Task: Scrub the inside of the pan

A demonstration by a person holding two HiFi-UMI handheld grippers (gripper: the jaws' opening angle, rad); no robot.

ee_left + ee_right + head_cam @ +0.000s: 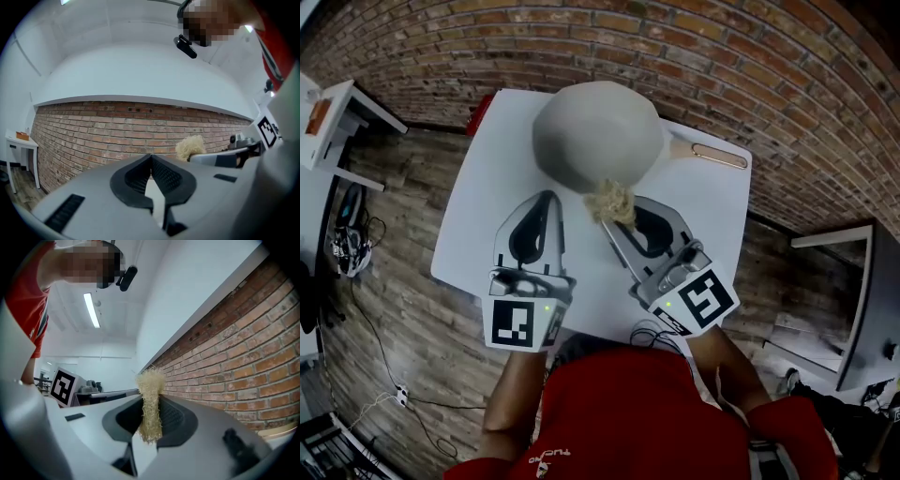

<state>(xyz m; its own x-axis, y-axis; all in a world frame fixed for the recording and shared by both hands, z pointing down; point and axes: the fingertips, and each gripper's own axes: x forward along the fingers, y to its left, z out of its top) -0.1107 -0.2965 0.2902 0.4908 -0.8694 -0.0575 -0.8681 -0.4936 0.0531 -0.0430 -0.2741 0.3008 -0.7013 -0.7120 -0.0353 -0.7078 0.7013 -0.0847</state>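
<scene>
A grey round pan [598, 136] with a pale handle [712, 155] rests at the back of the white table [478, 234]. My right gripper [617, 221] is shut on a straw-coloured scrubber [612, 200], which hangs at the pan's near rim. In the right gripper view the scrubber [151, 404] stands up between the jaws of the right gripper [151, 397]. My left gripper [551, 199] hovers just left of it, over the table before the pan. The left gripper [151, 157] is shut on nothing. Both gripper views point up at the wall, so neither shows the pan.
A brick wall [694, 56] runs behind the table. A red object [478, 114] sits behind the table's far left corner. A white shelf [337, 122] and cables [347, 248] are at the left on the wooden floor, and a grey desk [867, 300] is at the right.
</scene>
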